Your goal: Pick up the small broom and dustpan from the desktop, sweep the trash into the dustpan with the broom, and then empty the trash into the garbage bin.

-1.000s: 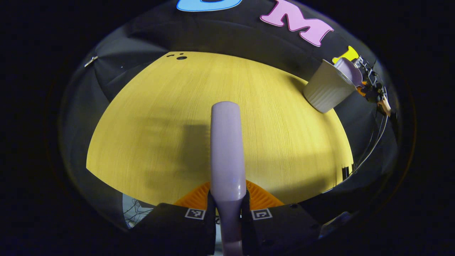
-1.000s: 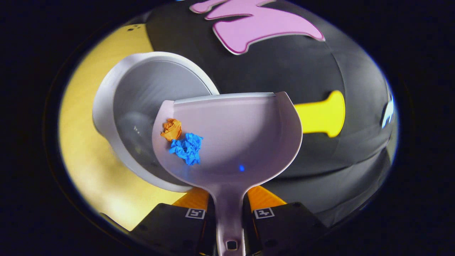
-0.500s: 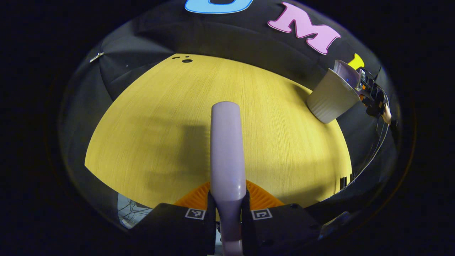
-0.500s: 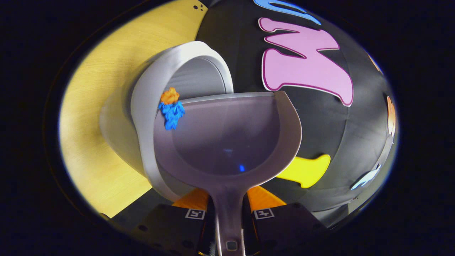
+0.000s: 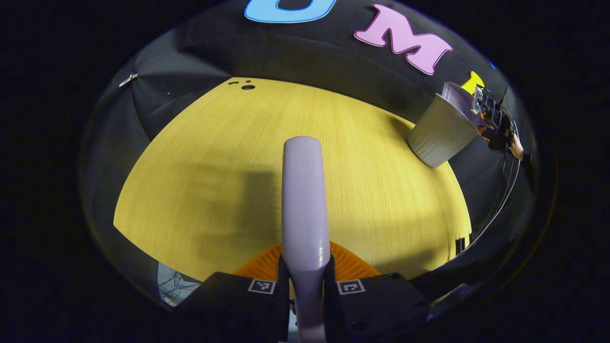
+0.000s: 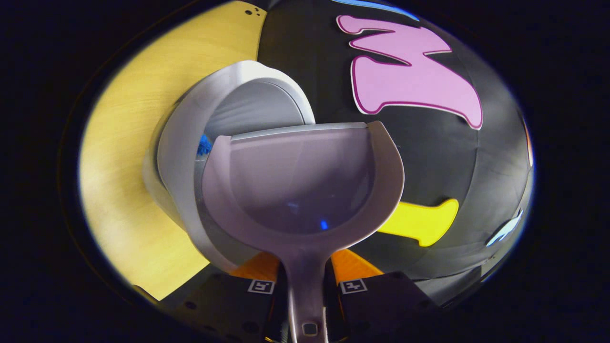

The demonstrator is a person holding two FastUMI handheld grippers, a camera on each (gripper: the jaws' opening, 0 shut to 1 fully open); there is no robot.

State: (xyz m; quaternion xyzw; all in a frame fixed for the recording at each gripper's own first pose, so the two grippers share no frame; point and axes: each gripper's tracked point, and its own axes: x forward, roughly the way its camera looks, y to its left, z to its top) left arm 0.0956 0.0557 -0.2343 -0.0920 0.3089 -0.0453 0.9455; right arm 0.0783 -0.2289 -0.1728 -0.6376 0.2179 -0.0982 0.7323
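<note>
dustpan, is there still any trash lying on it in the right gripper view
No, the dustpan has a bare scoop, and a blue scrap sits inside the garbage bin.

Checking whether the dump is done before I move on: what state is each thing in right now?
dustpan: tipped over the bin's mouth, its scoop bare.
garbage bin: standing on the desktop, open top, a blue scrap showing inside.
broom: held off the desktop, idle.
right gripper: shut on the dustpan's handle.
left gripper: shut on the broom's handle.
desktop: no trash in sight on it.
</note>
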